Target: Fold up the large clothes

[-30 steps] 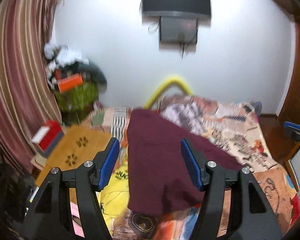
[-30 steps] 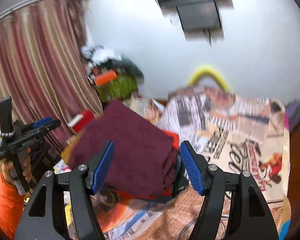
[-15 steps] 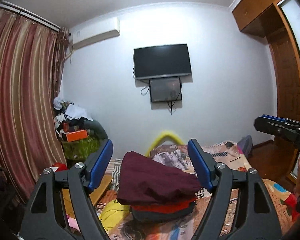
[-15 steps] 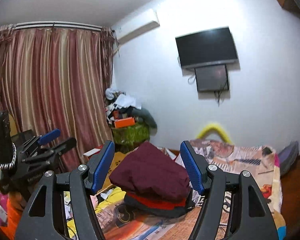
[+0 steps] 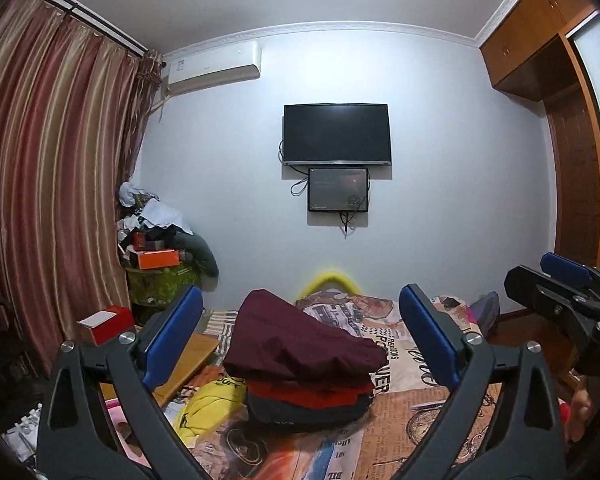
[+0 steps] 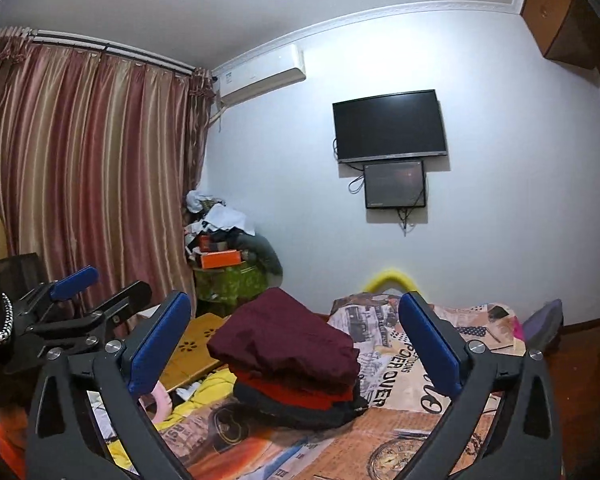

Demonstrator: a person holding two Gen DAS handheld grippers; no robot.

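A folded maroon garment (image 5: 300,344) lies on top of a stack of folded clothes, over a red one (image 5: 312,394) and a dark one (image 5: 300,412), on the bed with a newspaper-print cover (image 5: 396,364). The stack also shows in the right wrist view (image 6: 288,340). My left gripper (image 5: 300,340) is open and empty, held back from the stack. My right gripper (image 6: 296,340) is open and empty, also back from the stack. Each gripper shows in the other's view, the right one (image 5: 556,284) at the right edge, the left one (image 6: 84,296) at the left.
A yellow garment (image 5: 208,404) lies left of the stack. A wooden lap table (image 6: 196,348) and a red box (image 5: 108,322) sit at the left. A cluttered pile (image 5: 156,248) stands by the striped curtain (image 5: 52,184). A TV (image 5: 336,134) hangs on the wall.
Both grippers have pulled back and tilted up from close above the maroon garment. The stack now sits farther off, and the wall and ceiling have come into view.
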